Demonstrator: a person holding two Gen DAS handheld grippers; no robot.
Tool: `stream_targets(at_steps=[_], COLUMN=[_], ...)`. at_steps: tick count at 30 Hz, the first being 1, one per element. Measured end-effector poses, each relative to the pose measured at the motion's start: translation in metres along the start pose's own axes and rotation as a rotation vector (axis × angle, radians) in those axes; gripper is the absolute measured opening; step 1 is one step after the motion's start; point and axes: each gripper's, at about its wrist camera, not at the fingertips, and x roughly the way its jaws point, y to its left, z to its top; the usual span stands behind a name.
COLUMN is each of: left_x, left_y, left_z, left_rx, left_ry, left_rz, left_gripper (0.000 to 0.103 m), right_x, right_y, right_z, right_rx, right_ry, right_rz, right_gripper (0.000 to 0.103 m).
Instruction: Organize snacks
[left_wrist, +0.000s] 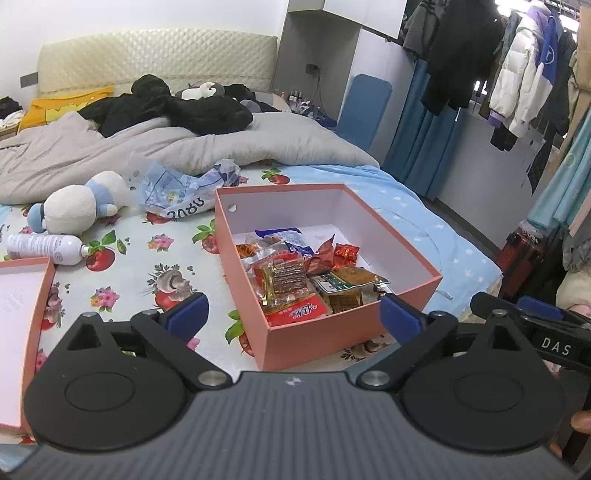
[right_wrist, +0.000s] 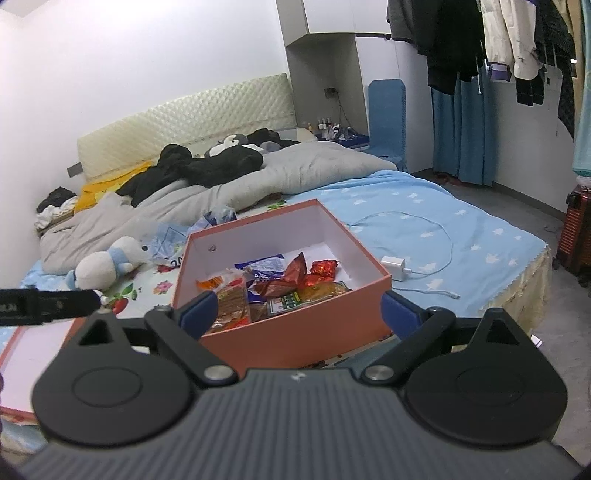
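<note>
Right now I have both tools spread wide with nothing between their pads. Ahead of my left tool (left_wrist: 291, 312) sits the pink box (left_wrist: 314, 332) on the bed (left_wrist: 147, 266), its near corner just in front of the gap between the blue fingers (left_wrist: 186, 312). Inside the box lies a heap of snacks (left_wrist: 295, 273): clear packets with brown pieces, a red packet (left_wrist: 295, 314) against the near wall, a green-and-white packet (left_wrist: 332, 286), red foil-wrapped pieces (left_wrist: 341, 254) and a blue-and-white bag (left_wrist: 284, 238) farther back. The far part of the box floor is bare white. From my right tool (right_wrist: 299, 308) I see the same box (right_wrist: 295, 332) straight ahead, its near wall between the blue fingers (right_wrist: 199, 306) without touching them. To the left of the left tool lies the pink lid (left_wrist: 22, 332), inner side up. Beyond it a white bottle (left_wrist: 44, 248) lies on its side, and farther off a white and blue plush toy (left_wrist: 77, 206) and a crumpled plastic bag (left_wrist: 184, 188). To the right of the box, seen from the right tool, a white charger (right_wrist: 394, 265) with its looped cable (right_wrist: 439, 236) rests on the blue sheet. A grey duvet (left_wrist: 110, 147) with dark clothes on it fills the far end of the bed.
</note>
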Motion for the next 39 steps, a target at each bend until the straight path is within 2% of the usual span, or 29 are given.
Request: stream_targets(at_steps=[23,39], left_x=[-0.0032,-0.0039], left_y=[0.0016,0.0016], left_z=[0.0022,0.0028], left_rx=[-0.007,-0.014], left_ry=[0.009,0.018], left_rz=[0.046,0.043], left_gripper=[0.101,0.101], right_x=[0.0006,0.0016], right_y=[0.0048,0.0069], right_z=[-0.0011,-0.0006], right_rx=[-0.015,-0.018], right_ry=[0.007,0.006], right_rz=[0.003,0.002], right_gripper=[0.096,0.096])
